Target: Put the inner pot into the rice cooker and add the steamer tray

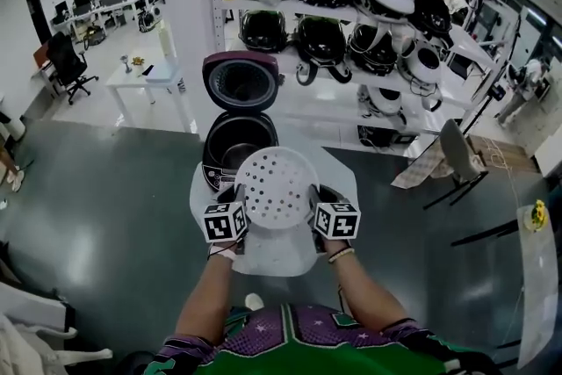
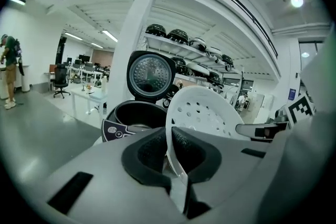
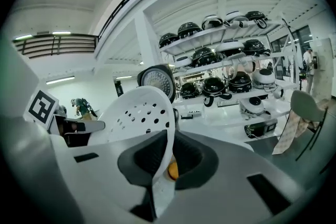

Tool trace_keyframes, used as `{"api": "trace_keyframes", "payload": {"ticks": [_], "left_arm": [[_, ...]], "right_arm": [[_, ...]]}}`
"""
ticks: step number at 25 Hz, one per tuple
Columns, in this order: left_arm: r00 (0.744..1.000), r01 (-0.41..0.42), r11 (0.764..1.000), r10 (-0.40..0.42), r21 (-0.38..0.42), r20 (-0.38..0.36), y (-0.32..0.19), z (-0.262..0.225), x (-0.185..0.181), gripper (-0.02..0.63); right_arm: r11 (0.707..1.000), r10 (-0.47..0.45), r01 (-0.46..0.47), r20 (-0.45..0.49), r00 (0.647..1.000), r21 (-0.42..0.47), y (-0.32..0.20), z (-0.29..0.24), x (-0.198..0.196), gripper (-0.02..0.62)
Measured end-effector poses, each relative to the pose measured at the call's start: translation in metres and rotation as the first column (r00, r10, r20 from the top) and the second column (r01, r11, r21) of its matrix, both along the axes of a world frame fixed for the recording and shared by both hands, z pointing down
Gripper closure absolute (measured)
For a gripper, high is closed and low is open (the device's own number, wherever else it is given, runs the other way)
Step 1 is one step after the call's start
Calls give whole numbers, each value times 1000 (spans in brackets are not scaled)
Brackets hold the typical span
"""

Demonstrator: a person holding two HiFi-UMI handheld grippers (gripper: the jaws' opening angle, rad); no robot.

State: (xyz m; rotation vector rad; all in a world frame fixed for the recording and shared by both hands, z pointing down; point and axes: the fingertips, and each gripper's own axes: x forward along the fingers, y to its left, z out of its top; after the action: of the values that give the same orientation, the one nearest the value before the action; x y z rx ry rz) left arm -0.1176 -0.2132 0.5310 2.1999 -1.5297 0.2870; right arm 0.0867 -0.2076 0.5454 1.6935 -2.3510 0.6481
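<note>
Steamer tray (image 1: 277, 187), white, round and dotted with holes, hangs in the air over the middle of the small white table (image 1: 344, 182), clear of its top and just on the near side of the rice cooker (image 1: 230, 145). It is tilted, its far rim higher than the near one.

The left gripper (image 1: 239, 208) has its jaws nearly together on the left rim of the steamer tray; in the left gripper view the thin white edge runs between the dark pads (image 2: 185, 150). The right gripper (image 1: 316, 208) pinches the right rim the same way, its jaws narrow, with the rim between the pads (image 3: 146, 157). The marker cubes of both grippers sit at the tray's two sides.

The rice cooker stands at the far left edge of the table with its lid (image 1: 241, 82) swung up and back. Inside its dark body there seems to be the metal inner pot (image 1: 239, 157), though the tray covers part of the opening.

Behind the table, white shelves (image 1: 351, 13) carry rows of other cookers.
</note>
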Motion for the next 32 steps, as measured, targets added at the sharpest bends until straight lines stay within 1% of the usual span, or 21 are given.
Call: {"api": "trace_keyframes", "payload": {"ticks": [5,11,17,22,27,32], "left_arm": [[1000,9,999,-9,33,8,-16,-11,-26,560],[1000,20,999,-19,39,-25,-33,-9,-64,560],[999,10,999,-8,49,-46,-40,-9,-92,560],[998,13,999,-9,52,-67,-46,-11,-102,560],[997,23,998,-18,61,-79,-54,-12,-108,560],[997,53,996,-48,75,-64,-71,-18,-117,560]], "right_arm": [[1000,-20,21,-18,1000,17,-21,-11,-27,557],[999,-32,33,-42,999,28,-41,-18,-63,558],[999,-27,28,-48,998,29,-47,-19,-92,558],[999,-40,41,-66,997,23,-53,-23,-101,558],[999,-49,50,-61,997,17,-63,-26,-107,558],[997,-79,80,-52,995,16,-86,-28,-117,558]]}}
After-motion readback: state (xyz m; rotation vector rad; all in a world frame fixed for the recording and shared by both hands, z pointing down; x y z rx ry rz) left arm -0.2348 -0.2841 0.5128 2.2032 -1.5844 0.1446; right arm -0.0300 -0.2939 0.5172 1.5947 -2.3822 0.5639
